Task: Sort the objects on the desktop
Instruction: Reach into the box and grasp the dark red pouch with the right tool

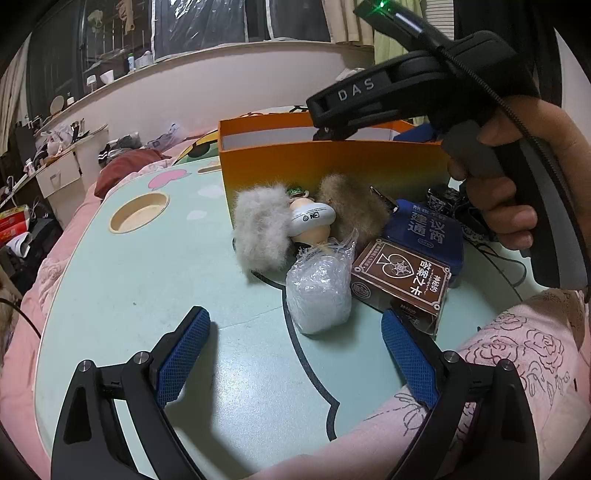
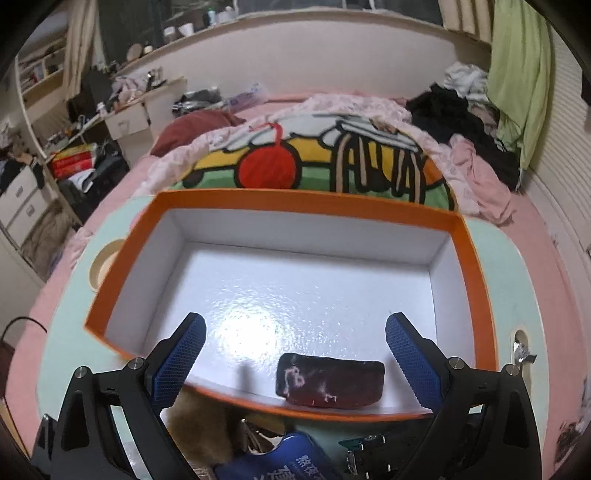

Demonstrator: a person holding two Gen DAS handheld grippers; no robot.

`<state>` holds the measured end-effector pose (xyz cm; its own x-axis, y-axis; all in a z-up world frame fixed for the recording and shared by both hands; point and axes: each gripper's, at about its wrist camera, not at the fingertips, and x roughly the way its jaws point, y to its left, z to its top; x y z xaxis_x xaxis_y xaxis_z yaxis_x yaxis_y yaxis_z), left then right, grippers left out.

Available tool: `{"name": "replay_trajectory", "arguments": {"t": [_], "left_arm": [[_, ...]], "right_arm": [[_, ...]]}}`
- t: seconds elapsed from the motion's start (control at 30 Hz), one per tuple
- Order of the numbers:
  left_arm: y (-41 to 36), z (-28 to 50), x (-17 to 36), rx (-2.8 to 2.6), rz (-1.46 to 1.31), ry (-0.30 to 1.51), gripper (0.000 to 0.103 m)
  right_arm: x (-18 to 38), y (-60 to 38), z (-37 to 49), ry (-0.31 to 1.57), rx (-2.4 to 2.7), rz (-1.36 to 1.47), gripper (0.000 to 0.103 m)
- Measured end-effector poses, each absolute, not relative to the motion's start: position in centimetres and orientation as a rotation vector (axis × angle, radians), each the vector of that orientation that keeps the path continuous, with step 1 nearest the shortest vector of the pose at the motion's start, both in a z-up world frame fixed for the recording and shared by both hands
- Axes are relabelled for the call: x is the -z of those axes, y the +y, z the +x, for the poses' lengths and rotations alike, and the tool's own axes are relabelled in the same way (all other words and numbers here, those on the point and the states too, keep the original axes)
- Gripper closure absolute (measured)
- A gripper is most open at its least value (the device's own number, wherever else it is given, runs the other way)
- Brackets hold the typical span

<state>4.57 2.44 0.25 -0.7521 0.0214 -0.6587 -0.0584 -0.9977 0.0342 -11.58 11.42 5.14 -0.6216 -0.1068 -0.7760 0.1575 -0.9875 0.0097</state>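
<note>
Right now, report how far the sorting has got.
Done: one dark pouch lies in the orange box. In hand: nothing; both tongs, left and right, are open and empty. Left: fur balls, doll, wrapped bundle, card box and blue case on the table.

We're in a bedroom at home, no doubt about it. A bed (image 2: 546,280) fills the room, spread with a pink sheet, and a bright cartoon blanket (image 2: 314,166) lies bunched across it. The small mint-green desk (image 1: 147,280) sits right on top of the bedding. Clothes are heaped (image 2: 461,107) at the far right corner, beside a green curtain (image 2: 517,74). Along the left wall there's a cluttered white drawer unit (image 2: 129,118) and shelves (image 2: 40,70) crowded with odds and ends. Behind the bed runs a long ledge (image 2: 295,26) with cups and bottles, under a dark window.
</note>
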Motion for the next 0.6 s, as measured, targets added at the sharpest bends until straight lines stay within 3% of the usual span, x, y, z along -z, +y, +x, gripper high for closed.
{"name": "replay_trajectory", "arguments": {"t": [0.23,0.3,0.37,0.47,0.6], "left_arm": [[2.4,4.6,-0.2,-2.9,-1.089,0.082,0.009],[2.5,4.6,-0.2,-2.9,-1.089,0.082,0.009],[2.5,4.6,-0.2,-2.901,-1.089,0.082,0.009],[2.4,4.6,-0.2,-2.9,-1.089,0.082,0.009],[2.4,4.6,-0.2,-2.899,-1.089,0.082,0.009]], "right_arm": [[-5.2,11.7,-12.9,0.124,2.646,1.403,0.005],[-5.5,11.8,-14.3,0.173,2.562,1.543,0.006],[-5.9,12.3,-15.7,0.153,2.436,1.681,0.014],[-5.5,13.3,-17.7,0.08,2.248,1.924,0.014],[-2.5,12.8,-18.3,0.218,2.139,2.1,0.014]]}}
